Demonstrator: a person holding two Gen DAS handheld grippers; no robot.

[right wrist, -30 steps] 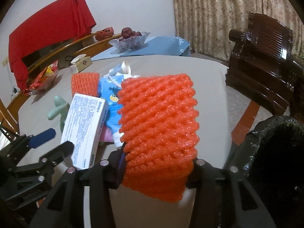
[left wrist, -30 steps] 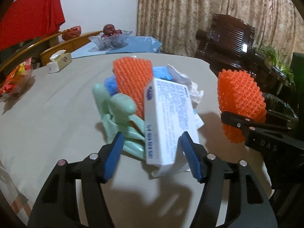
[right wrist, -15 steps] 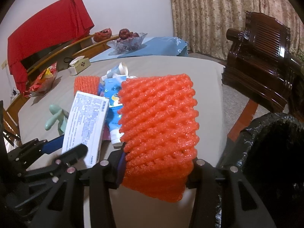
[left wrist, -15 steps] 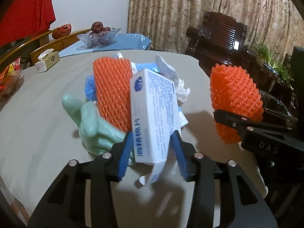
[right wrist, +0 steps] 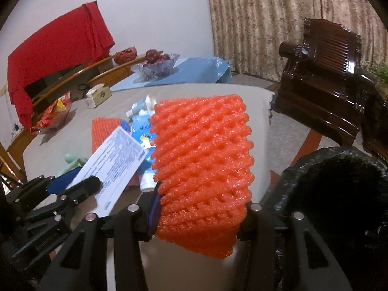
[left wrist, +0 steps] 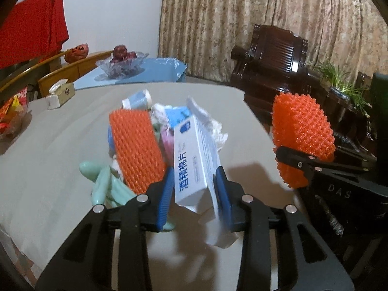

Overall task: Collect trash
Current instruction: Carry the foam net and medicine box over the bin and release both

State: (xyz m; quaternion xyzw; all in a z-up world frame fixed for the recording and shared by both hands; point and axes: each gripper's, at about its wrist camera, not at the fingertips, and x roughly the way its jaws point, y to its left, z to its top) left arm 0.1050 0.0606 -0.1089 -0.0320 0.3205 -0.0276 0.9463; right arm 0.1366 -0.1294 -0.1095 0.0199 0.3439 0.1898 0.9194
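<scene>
My left gripper [left wrist: 194, 189] is shut on a white and blue cardboard box [left wrist: 194, 160] and holds it tilted above the table; it also shows in the right wrist view [right wrist: 114, 160]. My right gripper [right wrist: 201, 208] is shut on an orange foam fruit net [right wrist: 201, 160], also seen in the left wrist view [left wrist: 303, 138]. On the table lies a trash pile: a second orange foam net [left wrist: 135, 145], a pale green glove [left wrist: 104, 184], blue wrappers [right wrist: 143, 133] and crumpled white paper [left wrist: 218, 131]. A black trash bag [right wrist: 339, 194] gapes at the right, beside the foam net.
The grey tablecloth [left wrist: 60, 133] covers a round table. At the back stand a tissue box [left wrist: 60, 94], a glass fruit bowl [left wrist: 121, 63] and a red snack bag [left wrist: 12, 111]. A dark wooden armchair [left wrist: 278, 65] and plants [left wrist: 344, 84] stand beyond the table's right edge.
My left gripper has closed on the box, lifted it off the pile and tilted it. My right gripper keeps hold of the foam net and has barely moved.
</scene>
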